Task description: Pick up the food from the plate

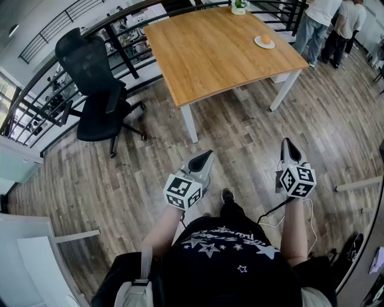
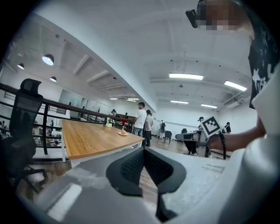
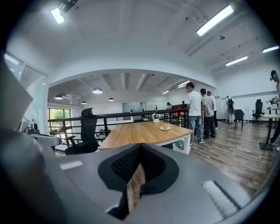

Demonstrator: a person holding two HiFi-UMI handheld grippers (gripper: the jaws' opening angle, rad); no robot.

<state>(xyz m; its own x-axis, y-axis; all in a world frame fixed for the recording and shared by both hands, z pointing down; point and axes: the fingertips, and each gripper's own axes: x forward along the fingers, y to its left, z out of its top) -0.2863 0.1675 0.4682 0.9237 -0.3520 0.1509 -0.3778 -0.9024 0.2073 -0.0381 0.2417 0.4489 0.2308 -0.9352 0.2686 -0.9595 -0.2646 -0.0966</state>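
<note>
Left tool (image 1: 207, 154) and right tool (image 1: 288, 144) both hover empty over plank flooring (image 1: 240, 129), their ribbed black pads (image 3: 126, 164) pressed together — nothing between them. Well ahead of them, round orange food (image 1: 265, 39) sits on a white plate (image 1: 264, 45) on the smooth wooden worktop (image 1: 210, 48).

In the head view, the food (image 1: 264, 39) on the plate (image 1: 258, 44), near the table's (image 1: 210, 54) far right corner, is too small to identify; it shows only as an orange, rounded lump. The potted plant (image 1: 239, 6) at the table's far edge is cut off by the picture's top. So are the heads of the bystanders (image 1: 313, 27) beyond that corner. In the left gripper view the office chair (image 2: 19, 127) is cut by the left edge.
</note>
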